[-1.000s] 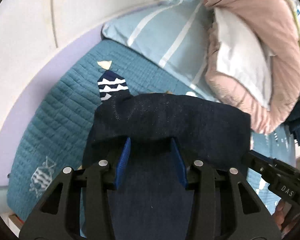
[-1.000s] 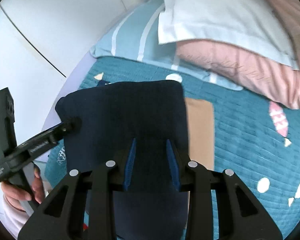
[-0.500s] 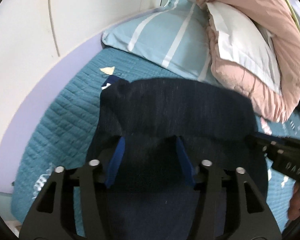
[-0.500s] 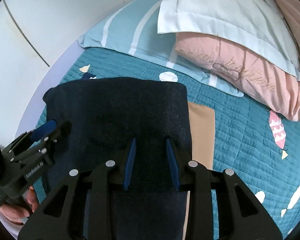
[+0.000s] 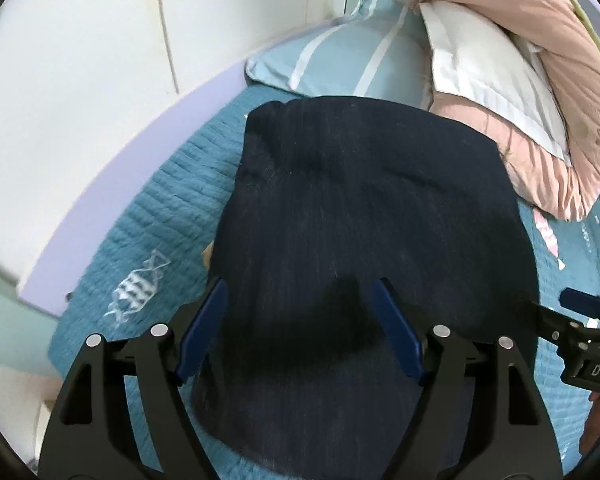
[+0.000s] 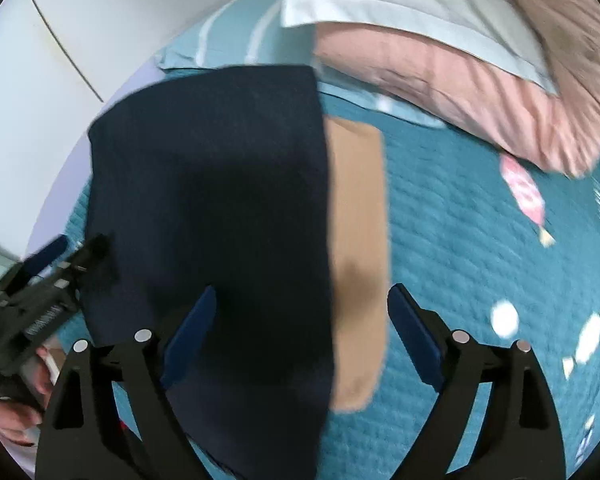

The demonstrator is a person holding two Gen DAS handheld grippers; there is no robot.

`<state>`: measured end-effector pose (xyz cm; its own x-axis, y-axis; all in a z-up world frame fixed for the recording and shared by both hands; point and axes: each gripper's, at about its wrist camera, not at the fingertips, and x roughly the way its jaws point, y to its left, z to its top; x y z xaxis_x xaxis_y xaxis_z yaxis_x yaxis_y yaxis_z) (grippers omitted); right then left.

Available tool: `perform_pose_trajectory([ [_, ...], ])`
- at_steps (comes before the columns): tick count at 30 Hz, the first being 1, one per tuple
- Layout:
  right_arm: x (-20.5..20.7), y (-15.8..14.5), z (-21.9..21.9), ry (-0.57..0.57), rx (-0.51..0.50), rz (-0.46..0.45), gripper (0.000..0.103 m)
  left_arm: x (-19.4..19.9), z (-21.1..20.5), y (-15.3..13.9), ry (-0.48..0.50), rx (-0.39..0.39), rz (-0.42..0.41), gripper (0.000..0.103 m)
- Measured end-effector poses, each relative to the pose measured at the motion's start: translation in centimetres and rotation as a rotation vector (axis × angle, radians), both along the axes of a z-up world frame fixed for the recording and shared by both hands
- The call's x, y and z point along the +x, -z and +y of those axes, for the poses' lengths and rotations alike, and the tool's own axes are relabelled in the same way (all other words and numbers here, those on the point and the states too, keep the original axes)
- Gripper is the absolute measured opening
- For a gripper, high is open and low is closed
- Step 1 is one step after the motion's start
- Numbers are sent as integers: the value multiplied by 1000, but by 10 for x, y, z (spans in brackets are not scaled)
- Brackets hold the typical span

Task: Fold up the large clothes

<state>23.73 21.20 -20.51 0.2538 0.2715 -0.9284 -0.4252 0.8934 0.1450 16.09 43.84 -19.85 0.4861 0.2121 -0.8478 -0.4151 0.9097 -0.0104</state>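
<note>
Both opening wider than a second ago: left gripper (image 5: 300,322) and right gripper (image 6: 302,320) spread, gripping nothing. Folded navy garment (image 5: 364,216) flat on teal quilt (image 6: 480,240), below and ahead of both.

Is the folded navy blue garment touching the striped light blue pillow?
Cannot tell. In the left wrist view the navy garment's far edge overlaps the striped pillow, but neither view shows contact or a gap plainly.

I am seeing the dark navy garment (image 5: 364,216) lying folded flat, filling the frame's centre on the teal quilt (image 5: 156,216).
</note>
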Motion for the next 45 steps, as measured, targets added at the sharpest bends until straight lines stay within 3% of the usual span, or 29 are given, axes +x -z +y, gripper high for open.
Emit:
perform_pose_trajectory([
  [4,-32,-22,-32,25,27,-57,87,-25,-29,-20,-4,42,-27,78],
  [9,-81,-63,-75,64,13,-211,94,-60,-79,-53,1,92,-99,88],
  [20,-167,-123,-148,100,4,-469,95,-134,-191,-100,41,92,-214,89],
  [29,-224,-131,-205,180,27,-562,95,-193,-256,-124,67,132,-317,89],
  [35,-263,-130,-239,186,129,-596,95,-227,-285,-132,97,166,-381,89],
  [41,-277,-127,-260,202,147,-637,95,-247,-315,-134,156,158,-407,89],
  [45,-284,-122,-272,237,177,-664,95,-252,-331,-134,185,193,-416,89],
])
